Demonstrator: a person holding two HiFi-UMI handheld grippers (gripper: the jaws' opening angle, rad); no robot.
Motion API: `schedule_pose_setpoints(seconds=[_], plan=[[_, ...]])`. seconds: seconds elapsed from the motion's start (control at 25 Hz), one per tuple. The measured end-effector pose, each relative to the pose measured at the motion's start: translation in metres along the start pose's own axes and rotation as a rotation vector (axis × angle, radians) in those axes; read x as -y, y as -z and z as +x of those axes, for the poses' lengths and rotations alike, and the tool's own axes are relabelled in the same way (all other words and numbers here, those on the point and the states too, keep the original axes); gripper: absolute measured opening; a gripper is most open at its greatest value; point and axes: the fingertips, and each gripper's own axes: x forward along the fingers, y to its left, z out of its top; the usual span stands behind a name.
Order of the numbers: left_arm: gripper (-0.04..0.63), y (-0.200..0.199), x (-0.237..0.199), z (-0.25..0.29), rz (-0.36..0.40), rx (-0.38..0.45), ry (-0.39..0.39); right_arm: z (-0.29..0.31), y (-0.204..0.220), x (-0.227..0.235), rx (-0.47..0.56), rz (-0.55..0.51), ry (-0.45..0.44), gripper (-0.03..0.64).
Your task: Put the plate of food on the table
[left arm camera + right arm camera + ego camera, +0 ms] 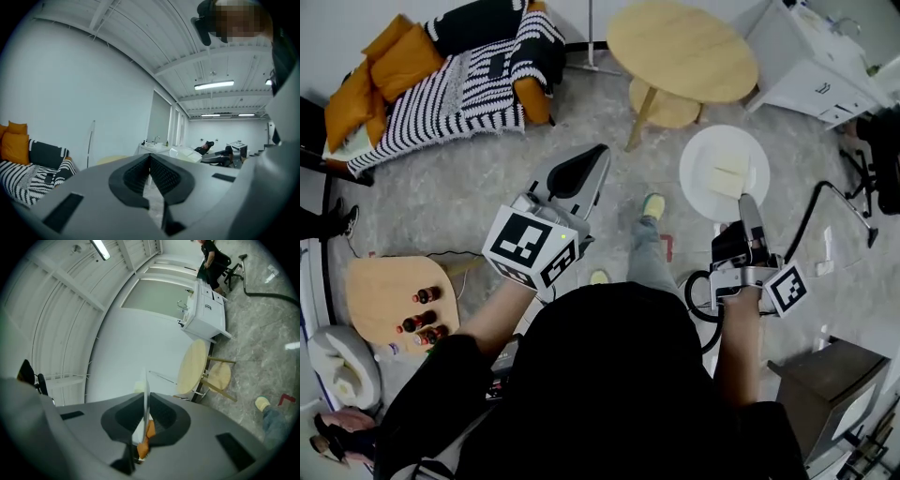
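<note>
A white plate [724, 173] carrying a pale slab of food hangs over the floor, level, short of the round wooden table [680, 47]. My right gripper [748, 202] is shut on the plate's near rim. In the right gripper view the plate [146, 394] shows edge-on between the jaws of that gripper [145, 405], and the table [193, 366] stands ahead. My left gripper [598, 154] is raised left of the plate, apart from it. Its jaws meet at the tips in the left gripper view [150, 158], with nothing between them.
A low stool [666, 105] sits under the table. A sofa [441, 75] with orange cushions and a striped blanket lies far left. A white cabinet [816, 61] stands right of the table. A small wooden side table [394, 300] holds bottles. A black hose [825, 202] crosses the floor.
</note>
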Motion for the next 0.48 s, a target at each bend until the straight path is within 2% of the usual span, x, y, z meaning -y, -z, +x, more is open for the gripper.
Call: schedule_pose_setpoints(seconds=[0.48], plan=[[0.006, -0.013, -0.067, 0.186, 0.031, -0.075, 0.027, 0.155, -0.096, 0.06, -0.02, 0.038, -0.017, 0.028]])
